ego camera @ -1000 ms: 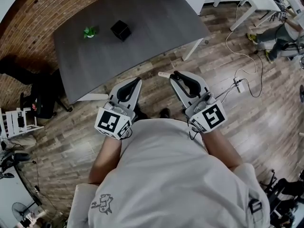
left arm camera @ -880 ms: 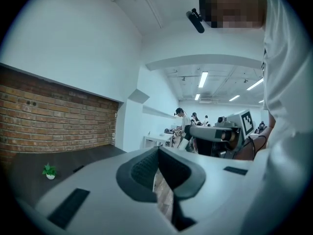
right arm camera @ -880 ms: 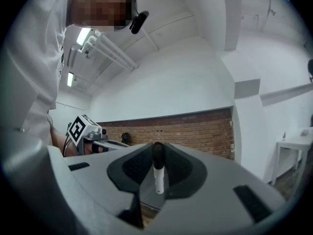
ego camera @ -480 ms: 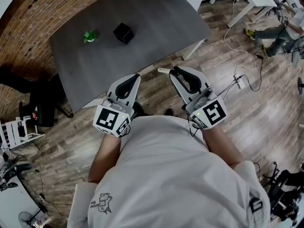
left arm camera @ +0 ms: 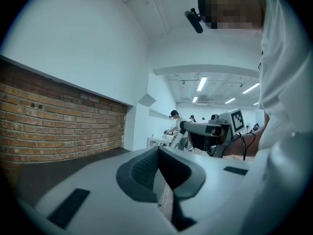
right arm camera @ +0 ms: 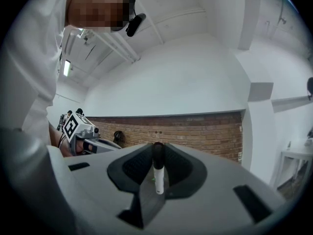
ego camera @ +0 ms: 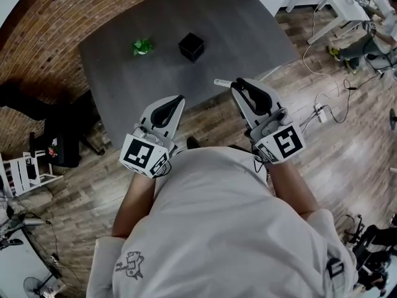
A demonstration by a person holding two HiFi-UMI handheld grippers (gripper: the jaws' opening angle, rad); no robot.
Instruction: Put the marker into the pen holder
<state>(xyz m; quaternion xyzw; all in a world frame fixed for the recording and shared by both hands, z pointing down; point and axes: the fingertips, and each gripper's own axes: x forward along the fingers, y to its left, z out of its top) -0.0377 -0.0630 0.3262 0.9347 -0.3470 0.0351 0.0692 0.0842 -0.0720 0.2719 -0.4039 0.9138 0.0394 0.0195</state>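
Observation:
The black cube pen holder stands on the dark grey table, toward its far side. My right gripper is shut on the marker, whose white end sticks out to the left at the table's near edge. In the right gripper view the marker stands upright between the pads, black cap on top. My left gripper hovers at the near table edge, shut with nothing in it; in the left gripper view its pads meet. Both grippers are well short of the holder.
A small green plant sits to the left of the holder. A brick wall runs behind the table. Cables and a power strip lie on the wooden floor at right, near white tables. Dark gear stands at left.
Both grippers have moved forward together with the person; the table now lies closer, with the gripper tips at its near edge. The marker remains clamped in the right gripper.

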